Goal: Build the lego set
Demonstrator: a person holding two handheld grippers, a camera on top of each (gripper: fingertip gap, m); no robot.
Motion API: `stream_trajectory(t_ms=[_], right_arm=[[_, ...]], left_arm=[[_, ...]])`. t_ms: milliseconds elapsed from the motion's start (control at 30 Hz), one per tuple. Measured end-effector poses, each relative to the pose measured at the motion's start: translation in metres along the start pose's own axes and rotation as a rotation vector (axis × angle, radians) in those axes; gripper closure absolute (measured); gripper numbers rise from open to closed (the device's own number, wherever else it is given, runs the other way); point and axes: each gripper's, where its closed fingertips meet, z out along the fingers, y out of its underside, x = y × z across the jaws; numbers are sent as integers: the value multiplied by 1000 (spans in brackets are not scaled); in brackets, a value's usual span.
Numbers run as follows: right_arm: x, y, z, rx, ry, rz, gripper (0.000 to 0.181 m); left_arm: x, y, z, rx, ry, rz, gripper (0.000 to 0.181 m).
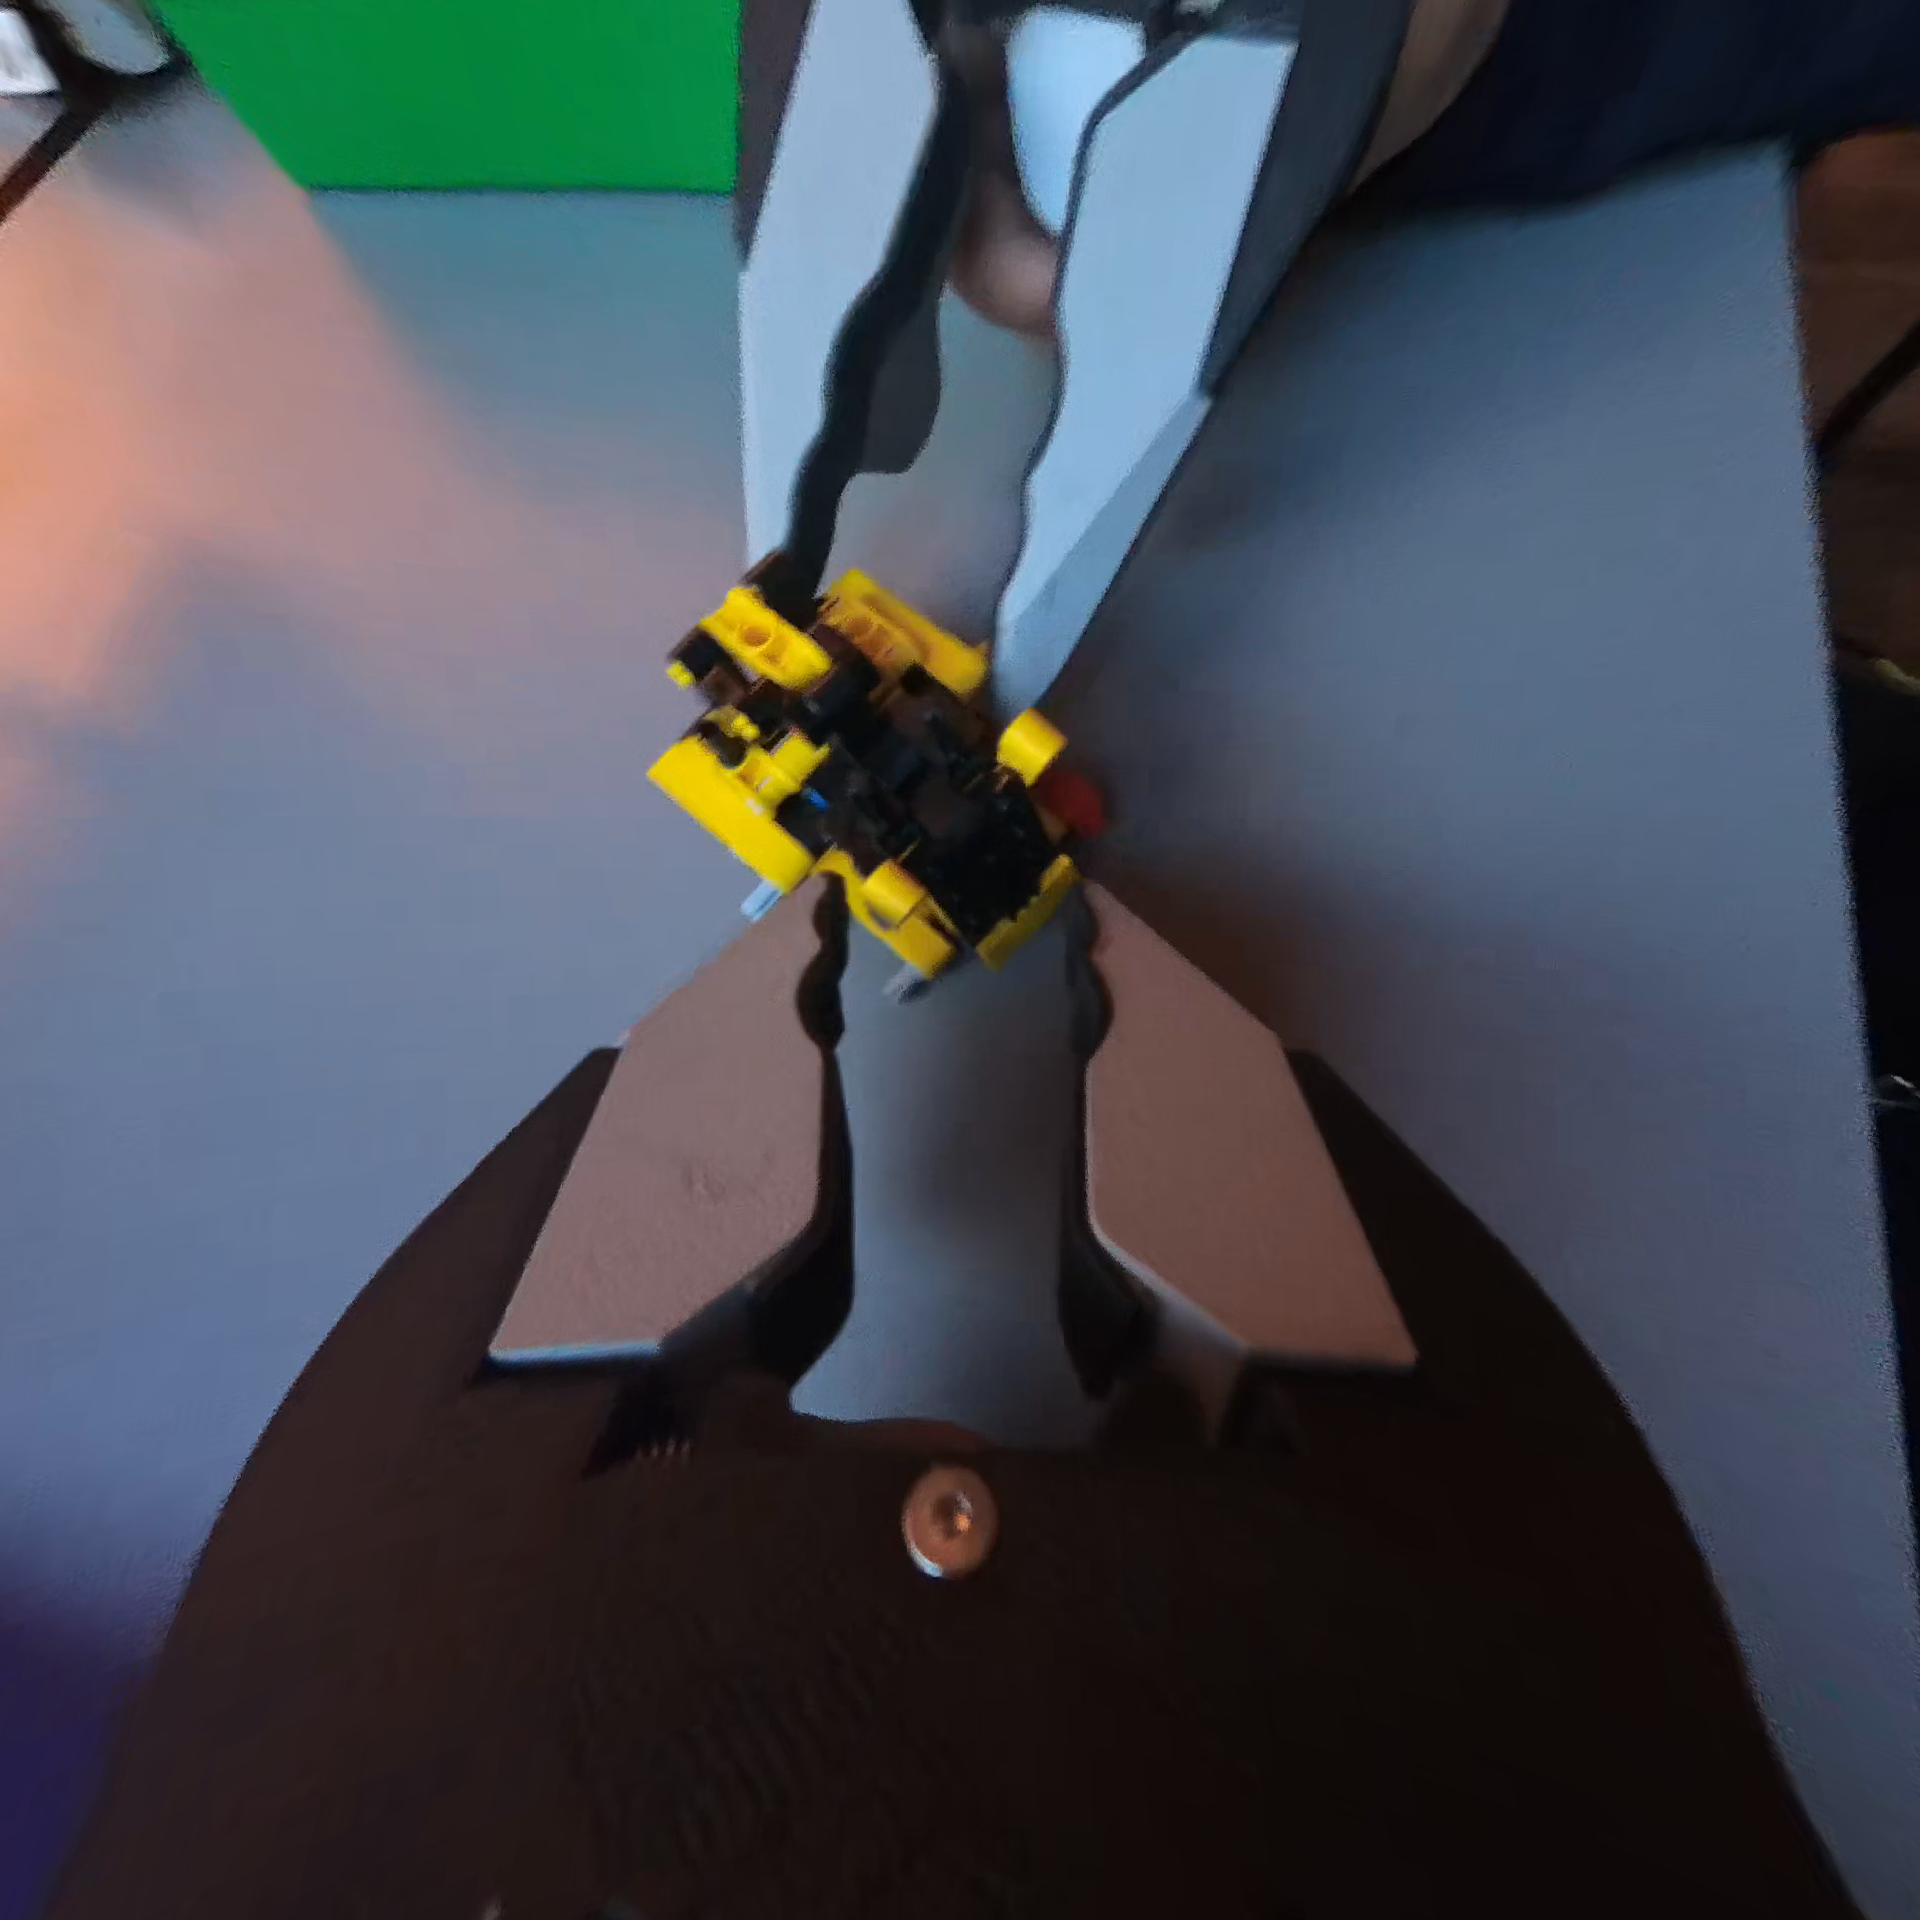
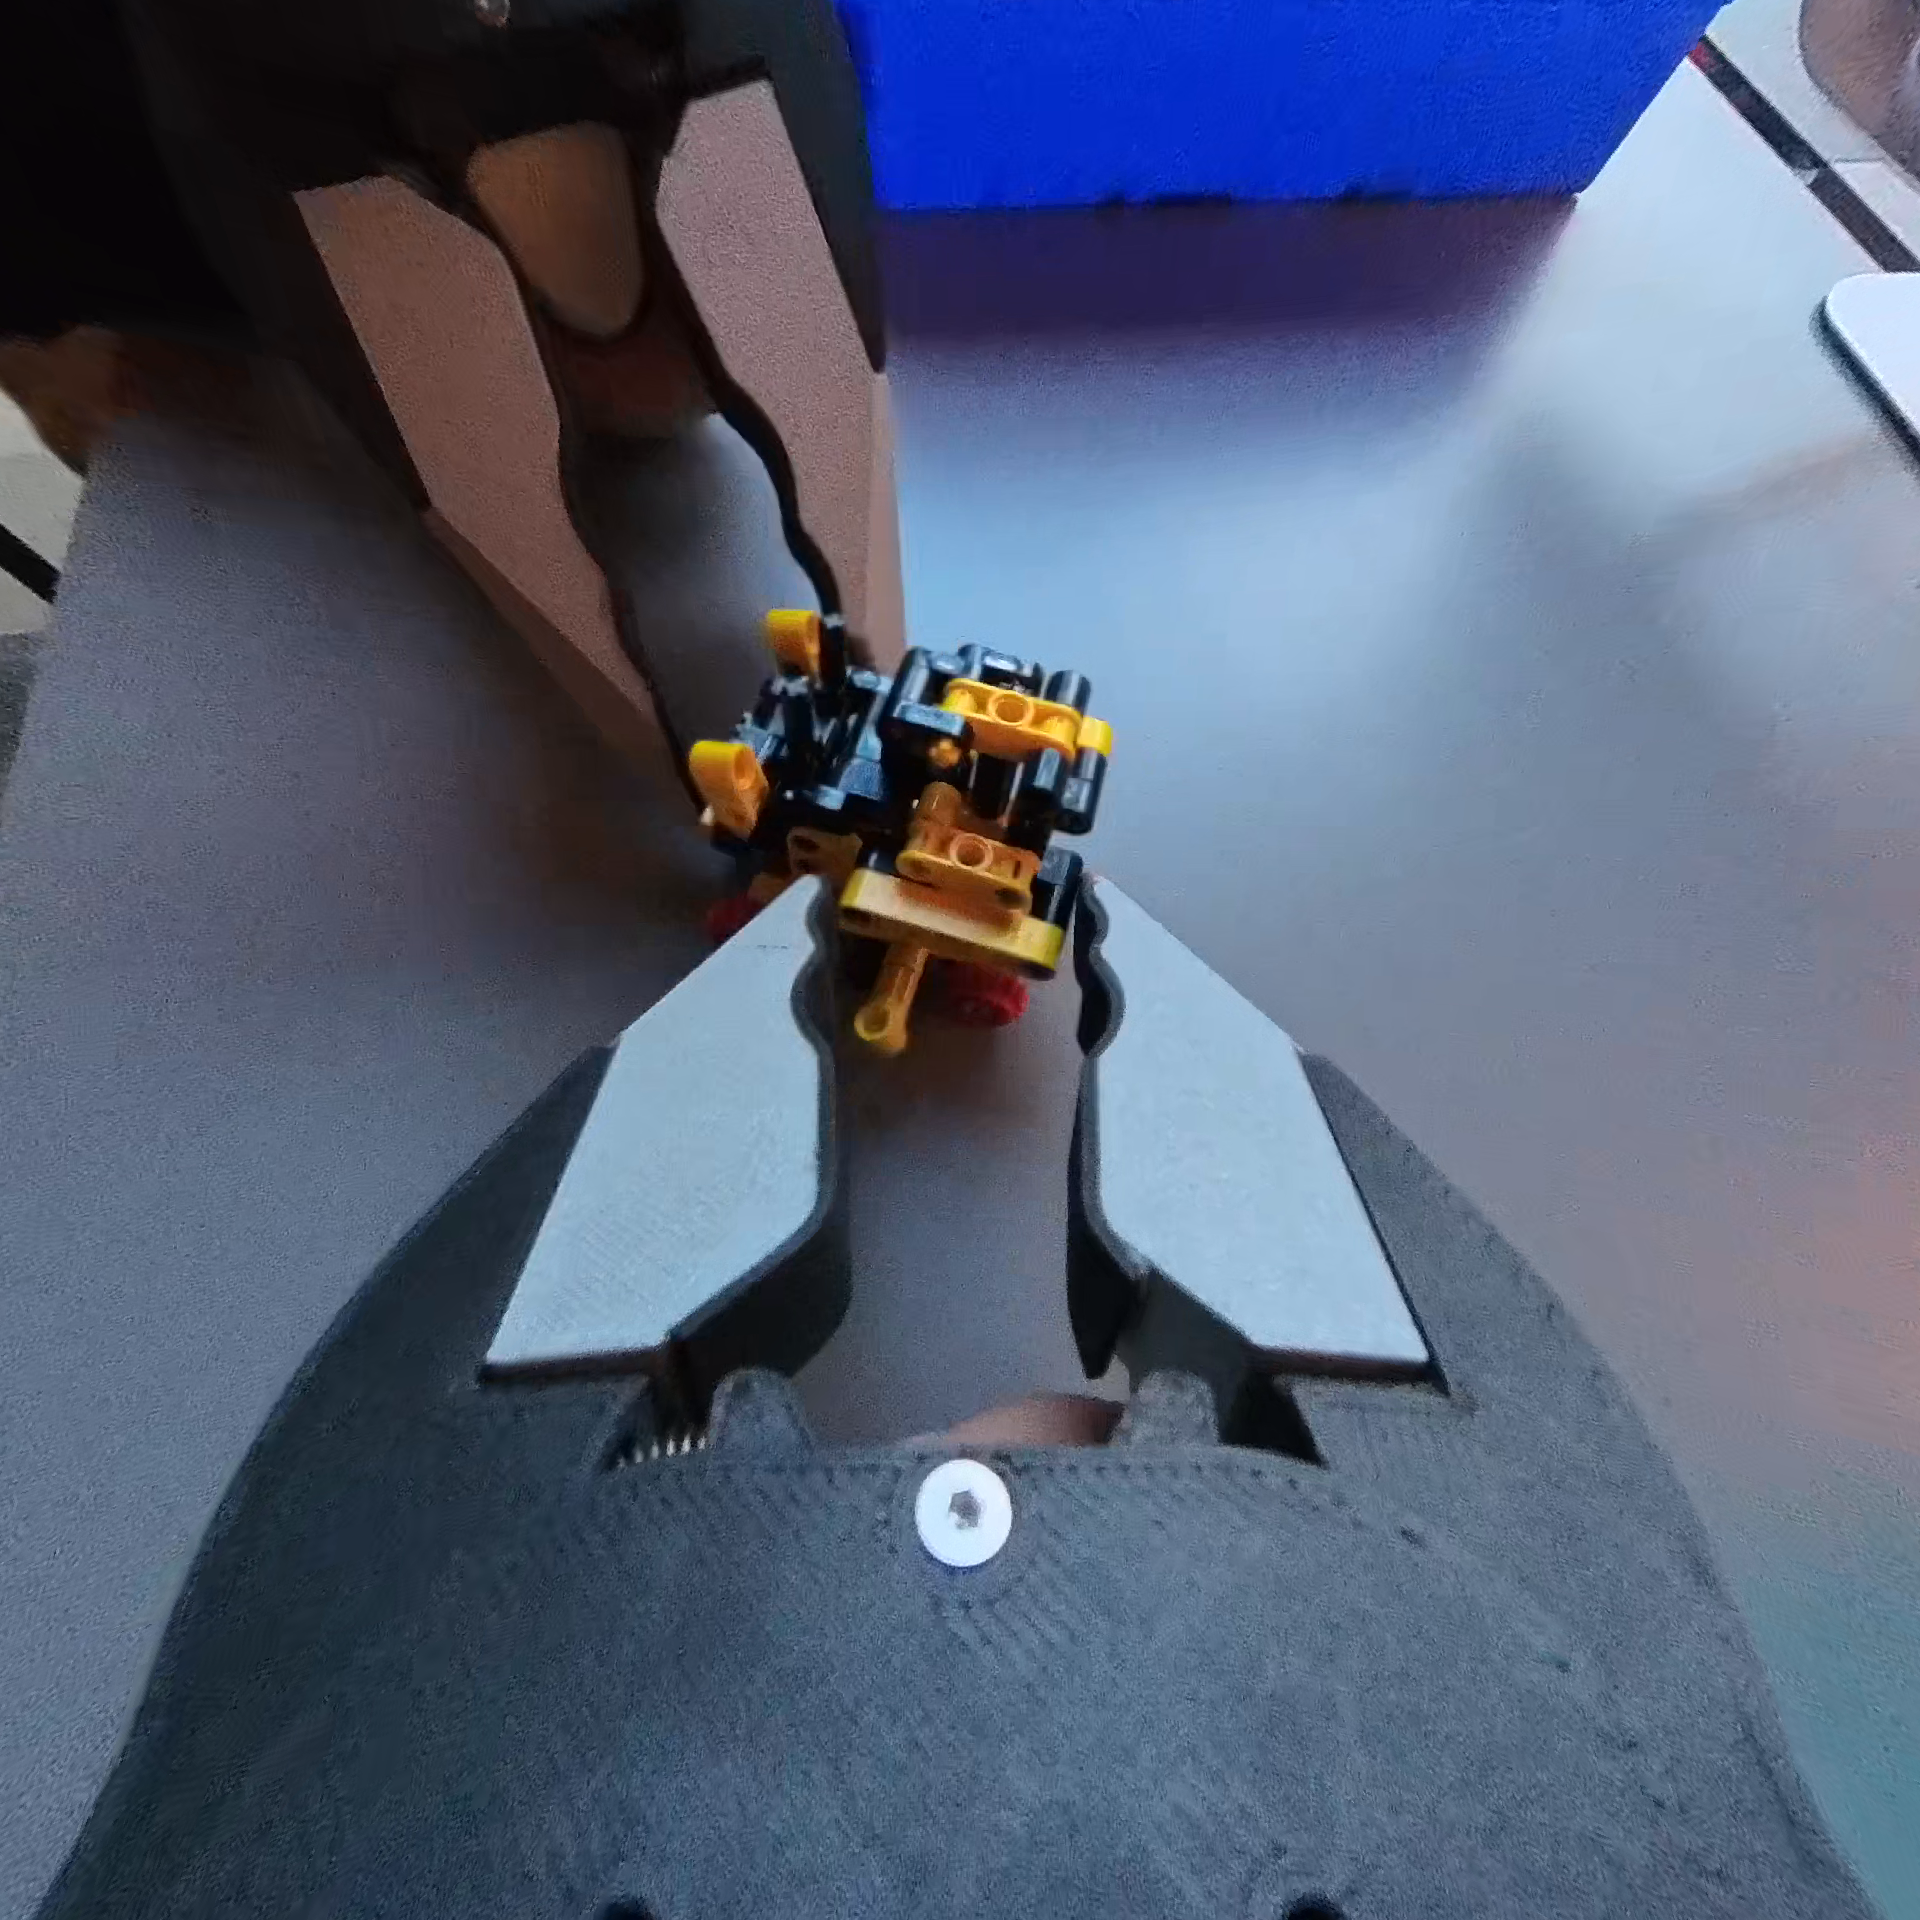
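I'm looking at a grey surface [image 1: 364,935] carrying everything. A green box [image 1: 457,94] is sitting at its far edge in the left wrist view, and a blue box [image 2: 1226,94] is sitting at the far edge in the right wrist view. A pale flat object [image 2: 1875,343] is poking in at the right edge there; I can't tell what it is.

The left tongs [image 1: 956,935], brown-fingered, are standing partly open, fingertips flanking the near end of the lego model [image 1: 873,769]. I'm seeing them touching or almost touching it, but blur is stopping me from calling a firm grip.

The right tongs [image 2: 945,914], grey-fingered, are also partly open, reaching in from the opposite side, tips bracketing the model's yellow plate end [image 2: 951,920]. Contact there is unclear too.

The lego model, yellow and black, is resting on the surface well in from its edges, pinched between the two facing tongs. A yellow lever [image 2: 894,997] is sticking out toward the right tongs. Small red wheels [image 2: 987,1003] are showing underneath it.
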Motion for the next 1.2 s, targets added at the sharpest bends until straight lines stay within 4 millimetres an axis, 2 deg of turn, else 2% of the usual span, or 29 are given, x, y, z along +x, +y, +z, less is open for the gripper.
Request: stream_trajectory(t_ms=[33, 167, 267, 333, 467, 600, 667, 733, 800, 833, 867, 1000, 1100, 1200], right_arm=[[2, 0, 1, -2, 13, -14, 140], [12, -1, 0, 12, 46, 38, 142], [21, -2, -4, 28, 84, 66, 143], [21, -3, -9, 43, 78, 68, 145], [3, -6, -18, 58, -16, 16, 155], [-12, -11, -12, 75, -35, -70, 151], [-13, -9, -6, 55, -3, -105, 156], [-16, -8, -2, 36, 12, -136, 166], [-24, -10, 0, 42, -9, -155, 169], [-28, -11, 1, 46, -21, -159, 171], [-29, -11, 1, 49, -19, -157, 180], [-23, -13, 0, 62, -24, -58, 172], [-15, -10, -4, 56, -15, -12, 166], [-22, -12, -7, 73, -70, -9, 158]], left_arm=[[2, -1, 1, 0, 35, 13, 149], [6, -2, -1, -15, 130, 123, 154], [14, -5, -5, 70, 222, 152, 170], [-1, -7, -7, 67, 130, 123, 173], [-19, -13, -15, 130, -44, 95, 142], [-33, -9, -6, 88, -121, 71, 117], [-31, -10, -1, 71, -116, 67, 109], [-24, -10, 5, 47, -87, 67, 109], [-18, -13, 10, 40, -61, 31, 95], [-17, -14, 13, 38, -51, 12, 93], [-19, -15, 14, 36, -63, 2, 100], [-21, -15, 14, 39, -82, 10, 105], [-31, -13, 14, 22, -170, 12, 105], [-39, -14, 15, 13, -258, 35, 106]])
